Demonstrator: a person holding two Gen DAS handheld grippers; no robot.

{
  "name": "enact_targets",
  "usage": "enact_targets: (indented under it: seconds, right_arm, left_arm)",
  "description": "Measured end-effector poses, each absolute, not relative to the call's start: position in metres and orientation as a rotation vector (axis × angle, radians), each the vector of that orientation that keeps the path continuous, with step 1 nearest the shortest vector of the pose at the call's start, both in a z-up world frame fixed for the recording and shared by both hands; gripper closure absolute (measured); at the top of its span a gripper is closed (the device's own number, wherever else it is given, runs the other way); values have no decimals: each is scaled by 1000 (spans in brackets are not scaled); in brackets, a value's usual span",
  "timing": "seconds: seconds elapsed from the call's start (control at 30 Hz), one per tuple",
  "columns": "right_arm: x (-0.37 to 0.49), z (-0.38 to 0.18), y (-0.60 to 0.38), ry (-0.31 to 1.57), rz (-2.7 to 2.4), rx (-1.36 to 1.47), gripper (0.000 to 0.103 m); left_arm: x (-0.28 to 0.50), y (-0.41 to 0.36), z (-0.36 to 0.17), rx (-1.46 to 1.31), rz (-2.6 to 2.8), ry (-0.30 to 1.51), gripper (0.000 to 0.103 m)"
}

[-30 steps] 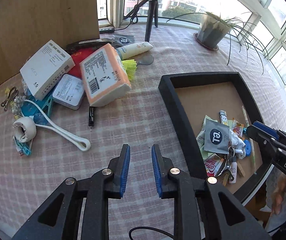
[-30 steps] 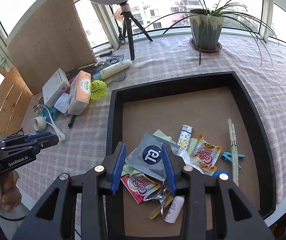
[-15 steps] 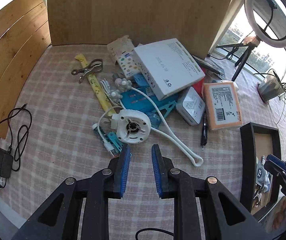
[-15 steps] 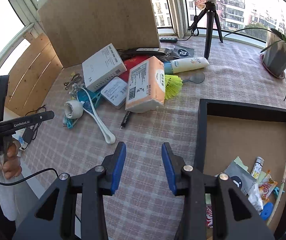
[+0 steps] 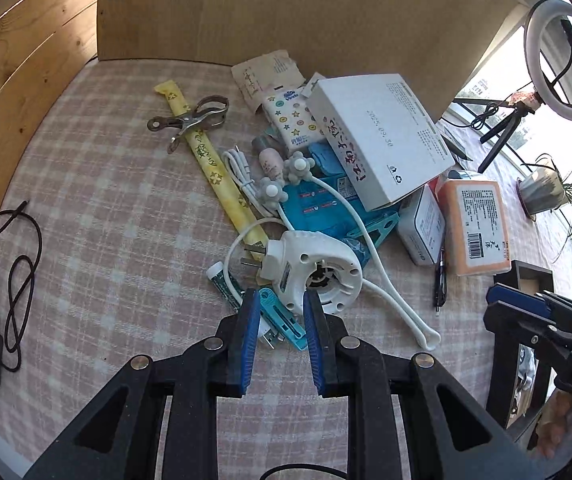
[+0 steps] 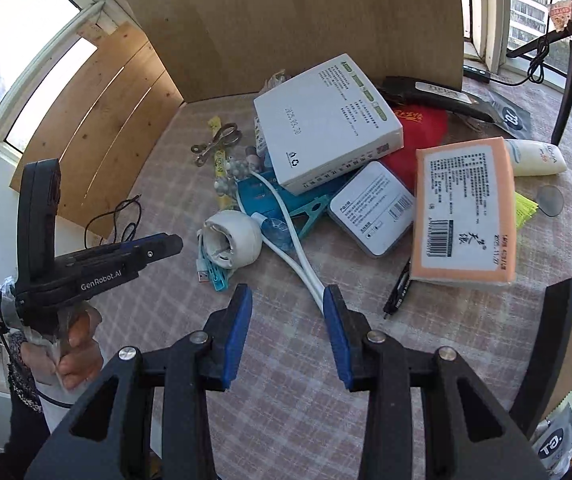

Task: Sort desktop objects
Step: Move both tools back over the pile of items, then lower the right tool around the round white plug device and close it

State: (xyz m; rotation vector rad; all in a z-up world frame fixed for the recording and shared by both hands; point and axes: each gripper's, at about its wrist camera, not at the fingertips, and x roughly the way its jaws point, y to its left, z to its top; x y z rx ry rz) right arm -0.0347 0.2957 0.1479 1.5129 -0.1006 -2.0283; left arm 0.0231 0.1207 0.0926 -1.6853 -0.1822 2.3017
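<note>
A pile of desk objects lies on the checked tablecloth. My left gripper (image 5: 278, 304) is open, its tips around a teal clip (image 5: 282, 318) and close to a white round plug reel (image 5: 314, 272) with a white cable (image 5: 366, 240). It also shows in the right wrist view (image 6: 166, 245). My right gripper (image 6: 288, 300) is open and empty above bare cloth, its right finger by the white cable loop (image 6: 306, 272). A black pen (image 6: 400, 290) lies just right of it. The black tray (image 6: 554, 344) with sorted packets sits at the right.
A white box (image 6: 326, 120), a grey tin (image 6: 374, 208) and an orange tissue pack (image 6: 462, 208) lie behind the reel. A metal clip (image 5: 190, 120) rests on a yellow sleeve (image 5: 218, 176). A black charger cable (image 5: 10, 260) lies left. A wooden board stands behind.
Both grippers swung left from the tray toward the pile. The left one has moved in close to the white reel and teal clip. Both stay open.
</note>
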Motion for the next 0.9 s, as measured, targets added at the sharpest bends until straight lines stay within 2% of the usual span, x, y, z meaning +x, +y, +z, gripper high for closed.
enact_targets:
  seconds: [0.1, 0.2, 0.3, 0.43, 0.57, 0.77, 0.9]
  right_arm:
    - [-45, 137, 272, -131, -1964, 1546, 66]
    - [-56, 128, 255, -165, -1931, 1576, 66]
    - [-65, 118, 239, -177, -1887, 1607, 66]
    - [-69, 106, 218, -91, -1884, 1630, 66]
    - [-74, 93, 205, -32, -1881, 1660, 66]
    - [-85, 82, 201, -56, -1874, 1680, 66]
    - [-90, 75, 201, -83, -1863, 1702, 70]
  left_arm:
    - [22, 127, 87, -1658, 2284, -155, 82]
    - [23, 132, 83, -1640, 2263, -119, 73]
    - [22, 138, 80, -1632, 2260, -76, 72]
    - [20, 143, 76, -1613, 2242, -66, 72]
    - [16, 147, 69, -1618, 2231, -58, 67]
    - [8, 149, 69, -1585, 2235, -100, 65]
    - [3, 148, 67, -1579, 2198, -155, 58]
